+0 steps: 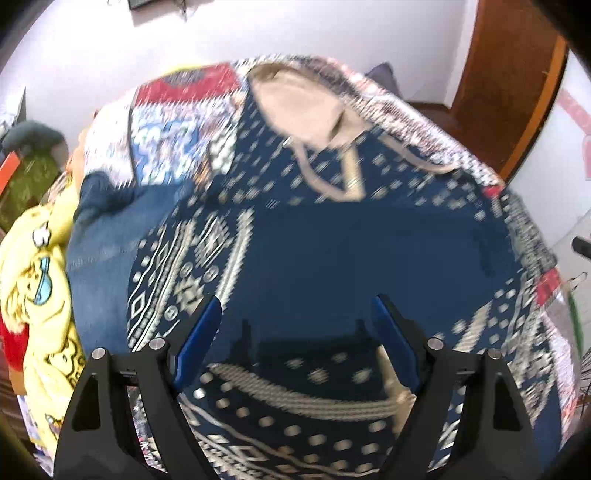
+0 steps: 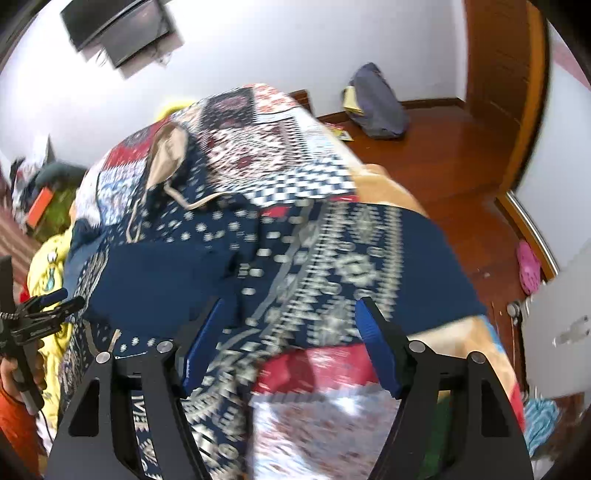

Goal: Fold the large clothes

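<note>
A patchwork quilt (image 2: 295,147) in red, white and checkered squares covers the bed. At its left edge lies a yellow cartoon-print cloth (image 1: 33,280), with a green cushion (image 1: 29,173) farther off. On the far wall hangs a dark screen (image 2: 118,29). A grey-blue bag (image 2: 376,103) sits on the wooden floor (image 2: 443,158) against the wall, near a brown wooden door (image 2: 502,74). A pink slipper (image 2: 528,266) lies at right.

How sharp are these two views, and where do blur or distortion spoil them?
Left wrist: the navy patterned hoodie is motion-smeared, while the left tool stays crisp. Right wrist: the same smear covers the hoodie and the patchwork bedspread; the right tool stays sharp. Both views bulge, with dark corners.
</note>
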Action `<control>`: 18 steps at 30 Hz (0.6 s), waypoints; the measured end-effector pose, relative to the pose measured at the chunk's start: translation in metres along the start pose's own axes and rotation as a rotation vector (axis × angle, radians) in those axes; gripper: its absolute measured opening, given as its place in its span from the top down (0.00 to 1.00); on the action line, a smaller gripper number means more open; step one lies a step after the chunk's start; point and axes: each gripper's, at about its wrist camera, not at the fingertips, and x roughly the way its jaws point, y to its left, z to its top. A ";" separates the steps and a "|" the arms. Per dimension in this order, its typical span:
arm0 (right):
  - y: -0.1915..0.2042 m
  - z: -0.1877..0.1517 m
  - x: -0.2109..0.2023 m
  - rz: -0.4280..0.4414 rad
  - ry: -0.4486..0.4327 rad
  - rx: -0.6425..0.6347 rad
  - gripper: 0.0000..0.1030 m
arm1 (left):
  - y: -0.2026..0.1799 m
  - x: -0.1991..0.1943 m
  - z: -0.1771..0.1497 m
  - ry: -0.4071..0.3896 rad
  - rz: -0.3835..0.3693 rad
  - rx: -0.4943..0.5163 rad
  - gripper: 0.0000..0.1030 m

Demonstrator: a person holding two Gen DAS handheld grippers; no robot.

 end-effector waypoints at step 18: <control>-0.115 -0.014 0.071 0.065 0.051 0.486 0.29 | -0.064 0.015 0.010 -0.022 -0.068 0.091 0.19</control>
